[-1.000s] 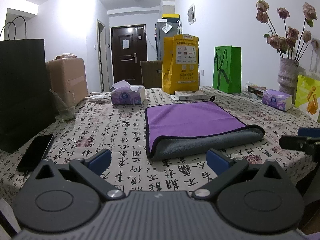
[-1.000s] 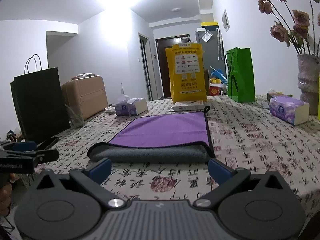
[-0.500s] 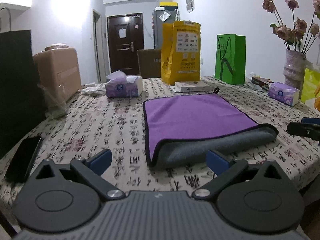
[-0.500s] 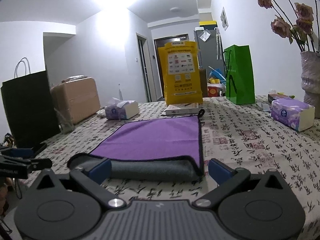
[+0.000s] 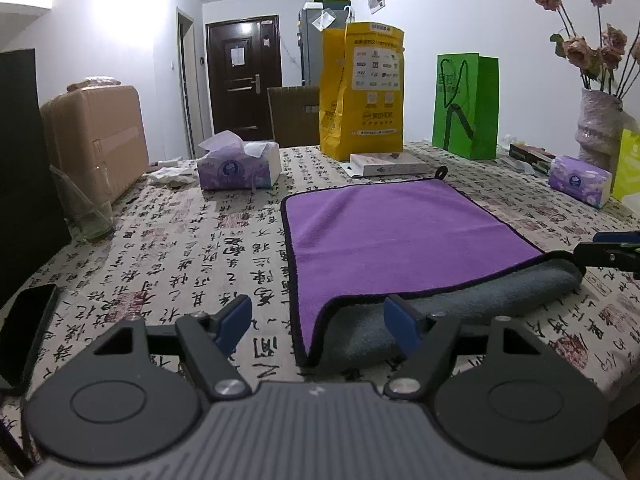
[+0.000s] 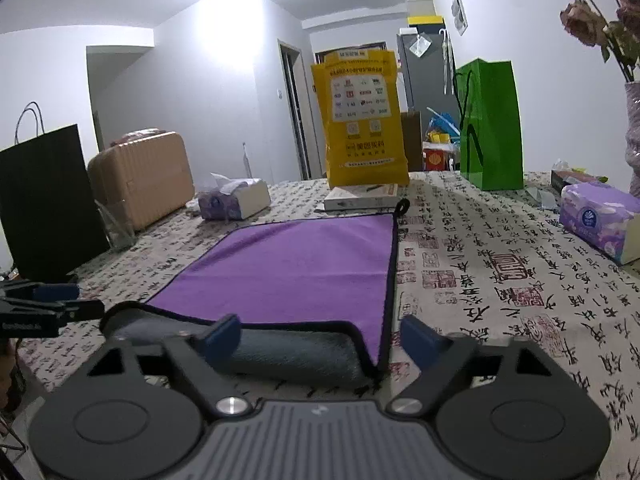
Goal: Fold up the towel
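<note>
Between both open, empty tongs, left (image 5: 316,320) and right (image 6: 320,338), the towel (image 5: 400,236) is lying on the table (image 5: 180,248); both are closing in on its near corners, readying the fold.

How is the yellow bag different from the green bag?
The yellow bag is taller and covered in small printed logos; the green bag is shorter, with one pale design. The green bag shows cord handles; none show on the yellow bag. A flat white box lies before the yellow bag. Both stand upright at the table's far side.
</note>
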`<state>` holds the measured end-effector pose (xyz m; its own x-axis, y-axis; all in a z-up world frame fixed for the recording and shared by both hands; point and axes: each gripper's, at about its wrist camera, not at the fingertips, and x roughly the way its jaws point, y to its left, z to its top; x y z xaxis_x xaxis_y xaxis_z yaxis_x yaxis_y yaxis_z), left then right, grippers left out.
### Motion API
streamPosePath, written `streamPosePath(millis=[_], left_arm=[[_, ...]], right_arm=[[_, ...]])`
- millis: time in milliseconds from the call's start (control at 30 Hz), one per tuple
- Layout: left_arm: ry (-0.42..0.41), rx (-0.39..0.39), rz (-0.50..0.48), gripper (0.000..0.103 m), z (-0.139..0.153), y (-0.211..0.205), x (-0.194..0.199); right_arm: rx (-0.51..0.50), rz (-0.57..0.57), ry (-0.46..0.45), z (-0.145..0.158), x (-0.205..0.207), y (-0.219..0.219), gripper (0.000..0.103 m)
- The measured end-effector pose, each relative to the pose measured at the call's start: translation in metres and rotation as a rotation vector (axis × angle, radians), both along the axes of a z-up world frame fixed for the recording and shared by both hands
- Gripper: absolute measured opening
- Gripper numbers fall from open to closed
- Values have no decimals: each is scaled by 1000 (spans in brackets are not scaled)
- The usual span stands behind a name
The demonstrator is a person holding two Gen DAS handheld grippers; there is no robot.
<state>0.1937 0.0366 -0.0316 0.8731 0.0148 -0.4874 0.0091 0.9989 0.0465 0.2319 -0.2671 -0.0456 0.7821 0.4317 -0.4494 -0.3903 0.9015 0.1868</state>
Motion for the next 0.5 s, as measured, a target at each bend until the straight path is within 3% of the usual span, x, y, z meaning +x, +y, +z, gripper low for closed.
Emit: streamPosePath(millis=[67, 200, 267, 333, 400, 500], left_arm=[[36, -20, -9, 80, -2, 3, 8], [70, -41, -32, 77, -7, 7, 19], [73, -48, -41, 63, -9, 9, 25], [84, -62, -41, 42, -11, 10, 29], [98, -88, -37, 30, -12, 13, 32], [128, -129, -55, 24, -15, 17, 37]], right_arm=[[-5, 5, 4, -1, 8, -1, 78], [-19, 28, 11, -8, 24, -2, 76], [-18, 40, 37, -13, 32, -3, 71], [2, 69, 63, -17, 39, -6, 61], [9, 96, 75, -18, 42, -5, 55], [-5, 148, 95, -20, 45, -1, 44]])
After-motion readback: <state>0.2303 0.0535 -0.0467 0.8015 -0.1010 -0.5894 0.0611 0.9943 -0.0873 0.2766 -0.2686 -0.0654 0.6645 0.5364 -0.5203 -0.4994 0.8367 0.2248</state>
